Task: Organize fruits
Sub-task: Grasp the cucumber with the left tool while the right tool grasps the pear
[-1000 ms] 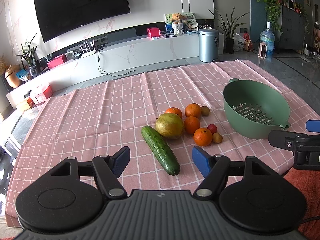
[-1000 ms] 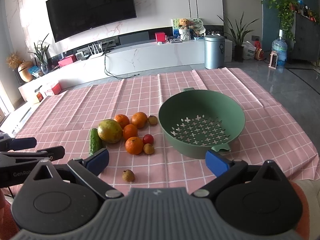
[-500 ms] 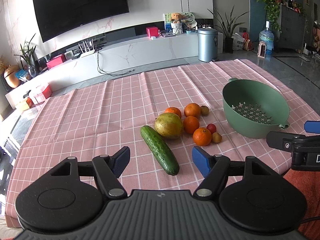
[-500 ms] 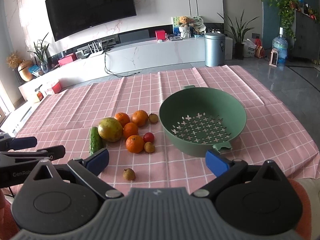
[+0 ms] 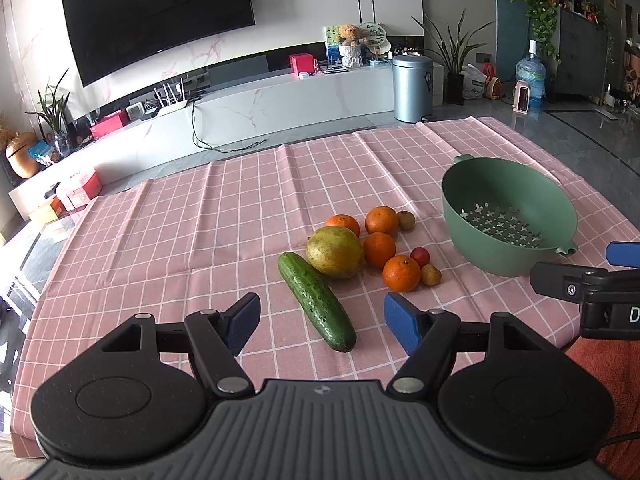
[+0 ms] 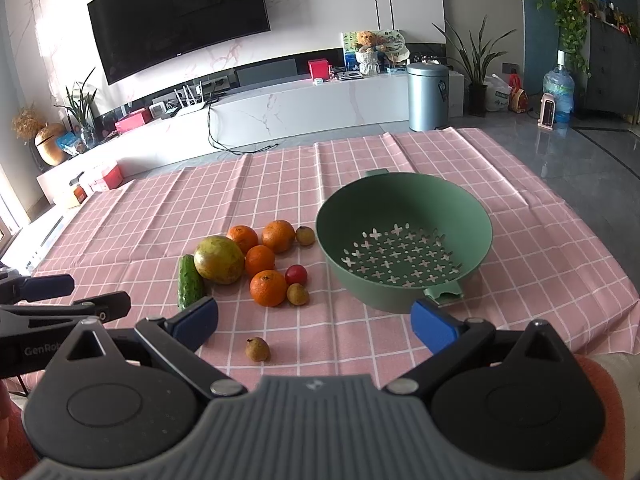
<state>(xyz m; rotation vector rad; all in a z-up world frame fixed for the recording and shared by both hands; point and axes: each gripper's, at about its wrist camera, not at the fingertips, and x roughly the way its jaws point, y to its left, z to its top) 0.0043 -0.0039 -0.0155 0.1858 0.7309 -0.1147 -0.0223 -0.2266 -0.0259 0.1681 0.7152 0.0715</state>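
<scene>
A cluster of fruit lies mid-table: a yellow-green mango (image 5: 335,252) (image 6: 219,259), several oranges (image 5: 401,273) (image 6: 268,288), a red cherry tomato (image 5: 420,257) (image 6: 296,274), small brown fruits (image 5: 431,274) (image 6: 297,293), and a cucumber (image 5: 316,300) (image 6: 189,282). One small brown fruit (image 6: 257,349) lies alone nearer the front. An empty green colander (image 5: 508,216) (image 6: 404,240) stands right of the cluster. My left gripper (image 5: 322,322) is open and empty, with the cucumber's near end between its fingers. My right gripper (image 6: 314,326) is open and empty above the lone brown fruit.
A pink checked tablecloth (image 5: 200,224) covers the table. The right gripper's finger (image 5: 568,280) shows at the left view's right edge; the left gripper's fingers (image 6: 64,300) show at the right view's left edge. A TV wall and a white console lie beyond the table.
Both grippers have shifted slightly; the scene has slid a little in each view. Nothing was taken hold of and the fruit has not moved.
</scene>
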